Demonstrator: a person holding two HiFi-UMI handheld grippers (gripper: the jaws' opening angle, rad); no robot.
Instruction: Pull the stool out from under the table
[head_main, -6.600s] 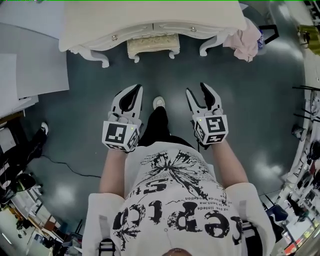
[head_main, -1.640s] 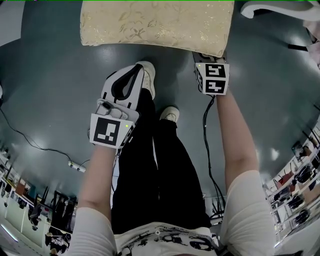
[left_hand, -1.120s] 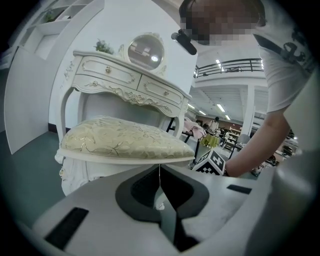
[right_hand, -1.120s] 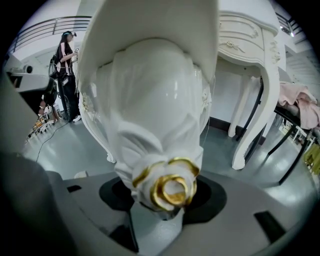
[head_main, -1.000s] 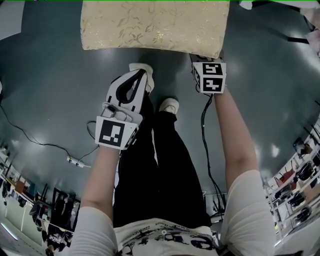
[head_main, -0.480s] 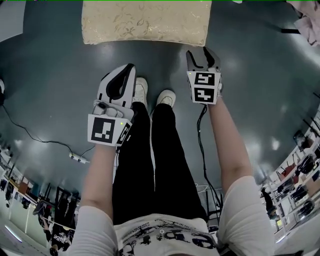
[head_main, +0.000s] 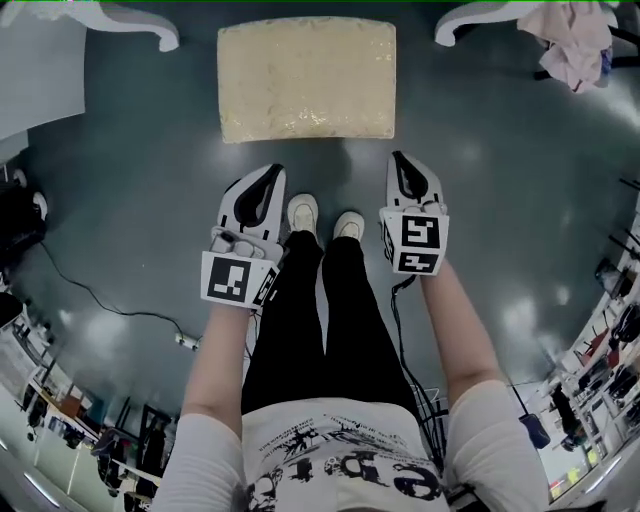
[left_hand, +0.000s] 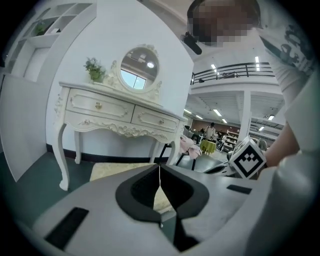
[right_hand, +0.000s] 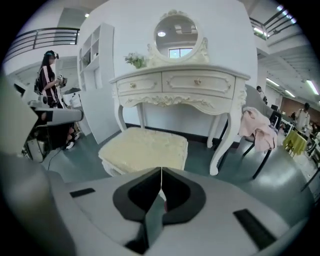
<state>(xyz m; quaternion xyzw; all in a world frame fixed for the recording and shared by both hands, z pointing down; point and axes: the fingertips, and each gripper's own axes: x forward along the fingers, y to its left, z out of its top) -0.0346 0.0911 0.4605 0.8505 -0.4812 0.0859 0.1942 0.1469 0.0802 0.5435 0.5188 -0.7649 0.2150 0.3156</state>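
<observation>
On the floor well to the left of the left gripper (head_main: 271, 176), a dark cable (head_main: 100, 300) snakes across the grey-green surface. The left gripper is held out in front of the person. In the left gripper view its jaws meet in a thin line at the tip (left_hand: 159, 168), pressed together with nothing between them.

Just right of that gripper, between the two, are the person's white shoes (head_main: 302, 212), toes pointing at the stool (head_main: 307, 78). The stool stands ahead of both grippers and apart from them, its cream cushion lying roughly across the gap between their tips. It sits out on open floor in front of the white dressing table (right_hand: 180, 82), whose curved legs (head_main: 140, 22) flank it at the far side. Whether its far edge reaches under the table top is hard to tell from here. In the left gripper view only a strip of the cushion (left_hand: 115, 171) shows past the jaws, with the round mirror (left_hand: 140, 67) and a small plant (left_hand: 94, 70) on the table above.

The right gripper (head_main: 400, 160) is level with the left one. Its jaws have just closed and now touch at the tip (right_hand: 161, 173), gripping nothing, with the stool (right_hand: 145, 147) beyond them. Further right, past this gripper, a pink cloth (head_main: 575, 50) hangs over a dark chair beside the table's leg.
</observation>
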